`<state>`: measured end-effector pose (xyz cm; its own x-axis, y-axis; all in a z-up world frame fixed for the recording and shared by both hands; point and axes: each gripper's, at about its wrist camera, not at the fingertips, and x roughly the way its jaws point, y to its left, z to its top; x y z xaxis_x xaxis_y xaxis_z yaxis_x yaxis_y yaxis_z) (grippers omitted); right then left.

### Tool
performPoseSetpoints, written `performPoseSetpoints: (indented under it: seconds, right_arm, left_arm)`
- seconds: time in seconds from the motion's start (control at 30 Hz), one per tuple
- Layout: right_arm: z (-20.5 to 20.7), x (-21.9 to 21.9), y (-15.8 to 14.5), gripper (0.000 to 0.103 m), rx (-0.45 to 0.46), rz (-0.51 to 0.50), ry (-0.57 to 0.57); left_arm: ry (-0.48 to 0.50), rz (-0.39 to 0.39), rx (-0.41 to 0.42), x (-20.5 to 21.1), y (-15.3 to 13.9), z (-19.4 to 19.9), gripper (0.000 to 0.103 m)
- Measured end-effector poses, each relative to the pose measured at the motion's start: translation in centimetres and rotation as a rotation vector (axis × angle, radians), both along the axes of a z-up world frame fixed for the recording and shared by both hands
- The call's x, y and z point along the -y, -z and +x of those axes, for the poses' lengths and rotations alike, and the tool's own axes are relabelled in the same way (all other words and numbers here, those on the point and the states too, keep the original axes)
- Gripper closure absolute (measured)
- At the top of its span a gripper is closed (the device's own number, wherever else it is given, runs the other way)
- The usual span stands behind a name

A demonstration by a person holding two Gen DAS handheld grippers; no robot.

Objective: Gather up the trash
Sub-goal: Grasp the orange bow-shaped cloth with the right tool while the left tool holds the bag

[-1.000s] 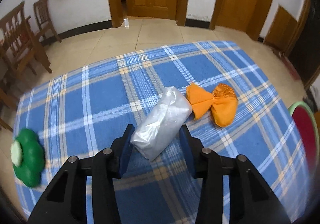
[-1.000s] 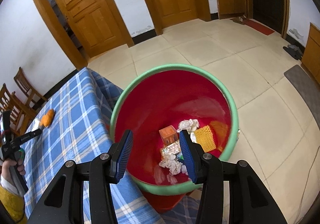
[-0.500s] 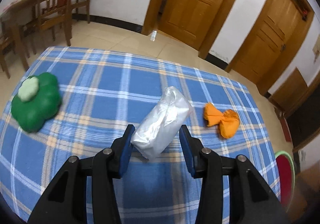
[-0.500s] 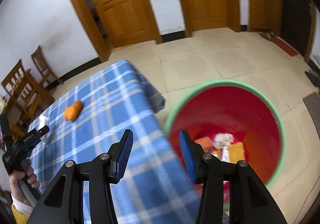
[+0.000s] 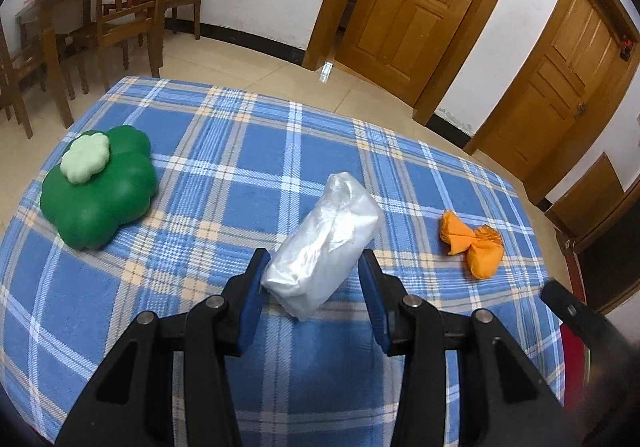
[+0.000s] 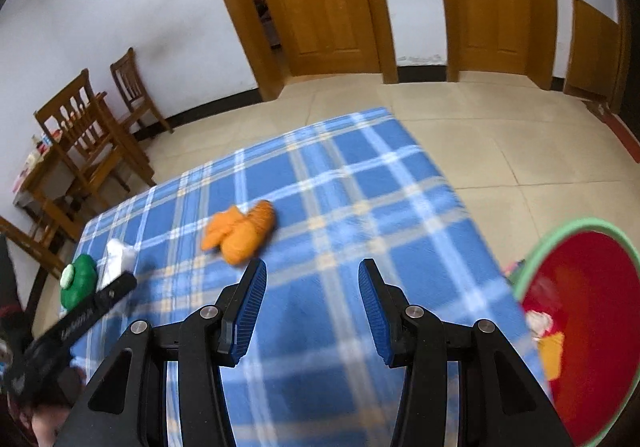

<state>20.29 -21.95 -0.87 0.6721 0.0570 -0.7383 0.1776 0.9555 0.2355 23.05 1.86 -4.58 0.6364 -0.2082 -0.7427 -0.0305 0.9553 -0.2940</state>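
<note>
The left claw (image 5: 310,289) is spread wide with the near end of the plastic bag (image 5: 324,245) lying between its blue pads, apparently not yet squeezed. The bag rests on the checked worktop (image 5: 224,151), its long axis running away from the claw and slanting right, so a straight close should catch it across its narrow width. The right claw (image 6: 310,301) is also wide and holds nothing; it hovers over the worktop with the orange wrapper (image 6: 240,229) ahead and a little to its left, well apart from the pads. That wrapper looks nearer the right claw than the left.

The left view shows the bag's fit between the pads; the right view shows it only as a small white patch beside the green toy (image 6: 78,281). Only the right view shows the red bin's (image 6: 580,327) inside, with scraps already in it, off the worktop's right edge.
</note>
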Motion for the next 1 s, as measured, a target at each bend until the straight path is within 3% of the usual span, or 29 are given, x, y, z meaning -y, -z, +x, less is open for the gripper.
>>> performPoseSetpoints:
  seconds: [0.17, 0.4, 0.5, 0.63, 1.0]
  right_arm:
    - [2.8, -1.5, 0.9, 0.054, -0.014, 0.038, -0.005]
    - [5.0, -3.4, 2.0, 0.054, -0.028, 0.008, -0.044]
    - [5.2, -3.9, 2.6, 0.073, -0.049, 0.010, -0.075]
    - [4.7, -3.8, 2.2, 0.085, -0.034, 0.013, -0.094]
    - [0.2, -1.6, -0.4, 0.087, 0.007, 0.035, -0.087]
  left_arm:
    - [0.002, 0.006, 0.001, 0.0, 0.3, 0.1, 0.058]
    - [0.001, -0.002, 0.003, 0.0, 0.2, 0.1, 0.058]
    - [0.001, -0.001, 0.003, 0.0, 0.2, 0.1, 0.058]
    - [0.002, -0.002, 0.004, 0.0, 0.0, 0.0, 0.058]
    - [0.004, 0.004, 0.036, 0.2, -0.6, -0.1, 0.057]
